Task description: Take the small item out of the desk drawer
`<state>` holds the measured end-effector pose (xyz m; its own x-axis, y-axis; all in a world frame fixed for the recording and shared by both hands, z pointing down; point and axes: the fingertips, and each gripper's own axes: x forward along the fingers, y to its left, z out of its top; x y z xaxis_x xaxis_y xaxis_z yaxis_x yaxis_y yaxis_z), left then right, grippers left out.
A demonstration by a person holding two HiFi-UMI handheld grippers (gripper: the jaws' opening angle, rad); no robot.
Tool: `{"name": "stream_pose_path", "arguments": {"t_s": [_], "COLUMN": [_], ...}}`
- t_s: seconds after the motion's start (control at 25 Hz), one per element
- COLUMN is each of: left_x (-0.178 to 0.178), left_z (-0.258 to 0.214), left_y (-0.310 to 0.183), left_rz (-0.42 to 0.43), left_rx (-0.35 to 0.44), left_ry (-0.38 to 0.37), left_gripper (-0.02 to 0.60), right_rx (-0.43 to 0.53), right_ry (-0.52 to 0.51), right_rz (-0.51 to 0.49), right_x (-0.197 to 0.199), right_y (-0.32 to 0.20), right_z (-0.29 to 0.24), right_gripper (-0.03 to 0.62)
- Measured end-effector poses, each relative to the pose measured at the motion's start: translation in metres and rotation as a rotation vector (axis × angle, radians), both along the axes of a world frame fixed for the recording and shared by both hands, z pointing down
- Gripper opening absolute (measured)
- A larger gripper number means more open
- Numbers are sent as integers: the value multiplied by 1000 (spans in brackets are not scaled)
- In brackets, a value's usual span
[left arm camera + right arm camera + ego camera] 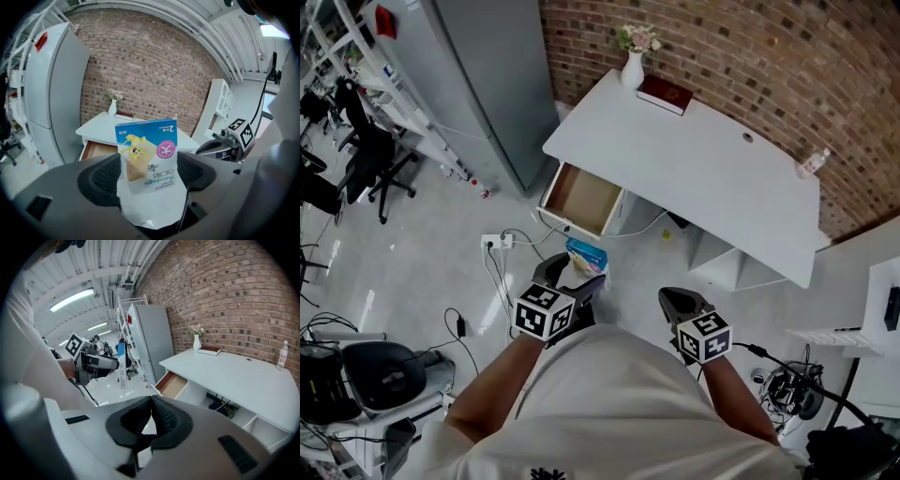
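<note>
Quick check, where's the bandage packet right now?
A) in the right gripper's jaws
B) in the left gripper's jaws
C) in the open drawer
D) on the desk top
B: the left gripper view shows the bandage packet clamped between the pads of the left gripper, held clear of the open drawer.

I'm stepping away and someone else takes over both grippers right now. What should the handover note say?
Left gripper: shut on the bandage box, held upright in the air, well back from the white desk.
Right gripper: shut, nothing between its fingers.
Drawer: pulled open, looks empty.
Done: the small item is out of the drawer.
Left: probably set the box down, perhaps on the desk, and push the drawer closed.
</note>
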<state>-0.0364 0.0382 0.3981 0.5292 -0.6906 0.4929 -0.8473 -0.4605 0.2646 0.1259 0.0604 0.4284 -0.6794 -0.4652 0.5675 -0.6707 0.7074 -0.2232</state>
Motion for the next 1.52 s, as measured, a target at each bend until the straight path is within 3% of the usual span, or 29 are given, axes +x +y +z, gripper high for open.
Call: {"name": "stream_pose_path", "arguments": {"t_s": [1.52], "left_x": [-2], "left_z": [14], "left_y": [-17], "left_rz": [-3], "left_rx": [-39], "left_ry": [-2], "left_gripper": [371], "right_rx": [-40], "right_ry": [-8], "right_rz": [-7], "right_x": [-4], "right_y": [-15], "right_z": [18], "right_gripper": [31]}}
